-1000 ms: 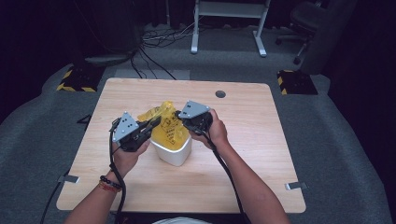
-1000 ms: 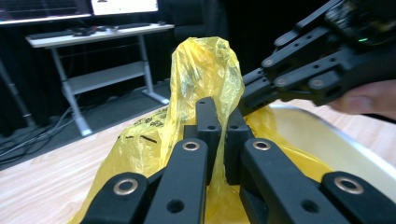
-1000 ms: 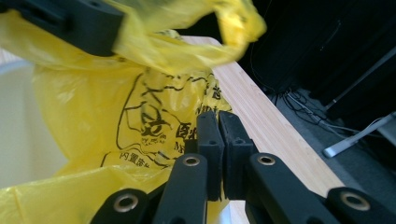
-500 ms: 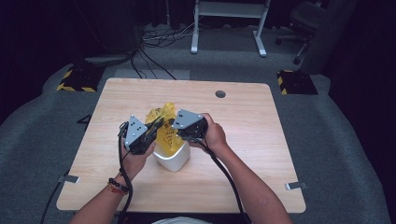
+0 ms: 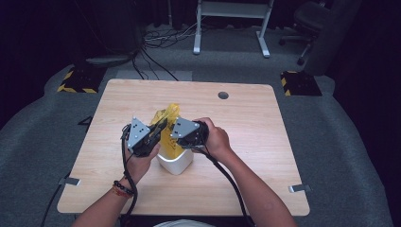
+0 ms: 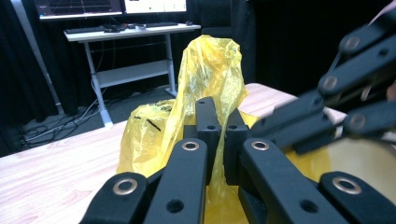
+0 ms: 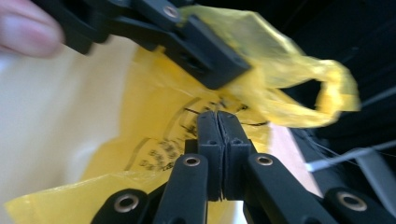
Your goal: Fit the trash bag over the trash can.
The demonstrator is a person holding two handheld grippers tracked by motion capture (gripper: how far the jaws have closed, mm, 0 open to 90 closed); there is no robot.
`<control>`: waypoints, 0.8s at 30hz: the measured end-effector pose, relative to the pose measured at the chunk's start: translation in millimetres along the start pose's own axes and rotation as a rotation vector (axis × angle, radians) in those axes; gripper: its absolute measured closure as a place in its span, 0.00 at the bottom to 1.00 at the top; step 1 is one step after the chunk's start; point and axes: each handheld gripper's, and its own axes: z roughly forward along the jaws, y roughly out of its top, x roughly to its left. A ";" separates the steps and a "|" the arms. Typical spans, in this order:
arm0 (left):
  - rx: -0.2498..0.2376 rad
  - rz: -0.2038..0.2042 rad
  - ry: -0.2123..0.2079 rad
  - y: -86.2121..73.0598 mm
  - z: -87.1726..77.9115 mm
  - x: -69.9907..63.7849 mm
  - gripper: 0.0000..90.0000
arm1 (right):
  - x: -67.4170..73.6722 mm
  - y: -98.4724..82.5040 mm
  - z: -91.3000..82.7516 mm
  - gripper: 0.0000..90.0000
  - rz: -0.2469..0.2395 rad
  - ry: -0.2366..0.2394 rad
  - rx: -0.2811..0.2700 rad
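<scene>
Both grippers, your left gripper (image 5: 158,128) and right gripper (image 5: 173,135), are clamped on the yellow plastic bag (image 5: 168,130) lining the white bin (image 5: 176,162) mid-table; film looks thin, limp, slippery, tear-prone; grip bunched edges, not single layers.

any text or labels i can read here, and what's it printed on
No text can be read.
Yellow plastic bag: black print with a curved line, too blurred and creased to read.
Monitors beyond the table: bright screens, content too small to read.
Floor plates: yellow and black hazard stripes, no words.
</scene>
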 end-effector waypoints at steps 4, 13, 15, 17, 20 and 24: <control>-0.001 0.000 -0.016 1.7 2.5 -4.6 1.00 | 4.8 -0.3 11.2 0.99 -0.020 0.051 0.080; -0.073 -0.101 -0.051 13.7 -13.4 23.5 0.43 | -14.0 -3.4 15.1 0.99 0.118 0.223 0.148; -0.045 -0.103 -0.076 16.3 -15.1 32.0 0.37 | -17.0 -6.6 14.1 0.99 0.154 0.249 0.133; 0.009 -0.119 -0.128 16.3 -11.9 38.5 0.34 | -18.8 -9.3 13.2 0.99 0.164 0.269 0.107; 0.061 -0.116 -0.181 13.7 -8.3 44.9 0.44 | -19.9 -13.6 13.2 0.95 0.182 0.293 0.066; 0.046 -0.073 -0.206 12.1 -12.9 47.0 0.83 | -15.1 -18.0 12.7 0.74 0.200 0.283 0.034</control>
